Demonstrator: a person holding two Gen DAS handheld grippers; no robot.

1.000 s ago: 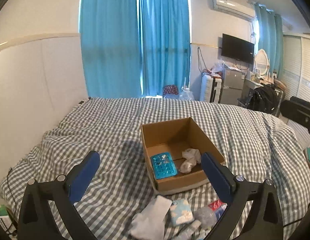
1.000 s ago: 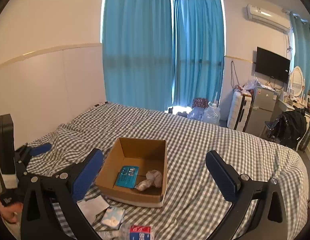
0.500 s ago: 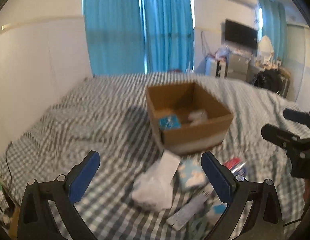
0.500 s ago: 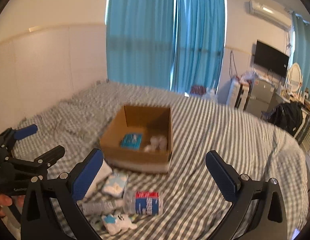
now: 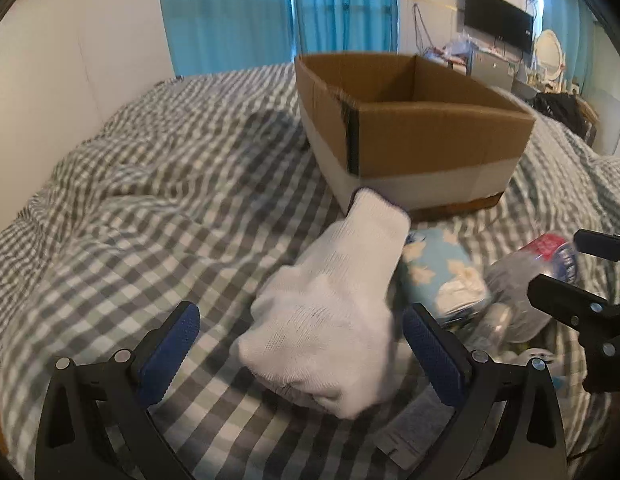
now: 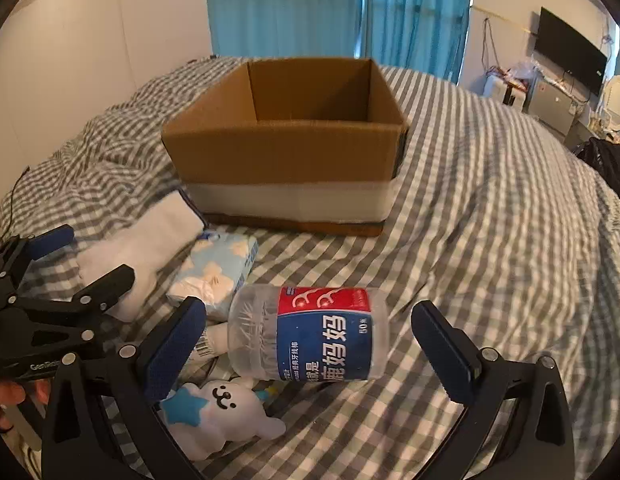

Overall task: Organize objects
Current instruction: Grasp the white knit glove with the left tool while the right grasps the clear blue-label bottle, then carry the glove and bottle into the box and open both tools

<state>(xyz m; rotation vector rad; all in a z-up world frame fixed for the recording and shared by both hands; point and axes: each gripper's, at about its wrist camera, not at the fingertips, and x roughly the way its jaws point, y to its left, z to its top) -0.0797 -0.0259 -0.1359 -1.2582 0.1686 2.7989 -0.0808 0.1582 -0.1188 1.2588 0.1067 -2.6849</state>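
A brown cardboard box (image 5: 410, 128) (image 6: 286, 156) stands on the checked bed. In front of it lie a white sock (image 5: 330, 312) (image 6: 150, 248), a blue tissue pack (image 5: 438, 276) (image 6: 218, 268), a clear jar with a red and blue label (image 6: 314, 336) (image 5: 526, 280), and a small white plush toy (image 6: 222, 412). My left gripper (image 5: 302, 356) is open, its fingers on either side of the sock's near end. My right gripper (image 6: 314, 348) is open, its fingers on either side of the jar. The box's contents are hidden by its walls.
The grey checked duvet (image 6: 490, 208) is rumpled left of the box. A white headboard wall (image 5: 70, 60) rises at the left. Blue curtains (image 6: 334, 4), a wall TV (image 6: 570, 56) and cluttered furniture stand beyond the bed. A grey flat item (image 5: 418, 424) lies under the sock.
Both grippers have dropped and moved forward toward the bed. The sock now lies between the left fingers and the jar between the right fingers. Both stay open.
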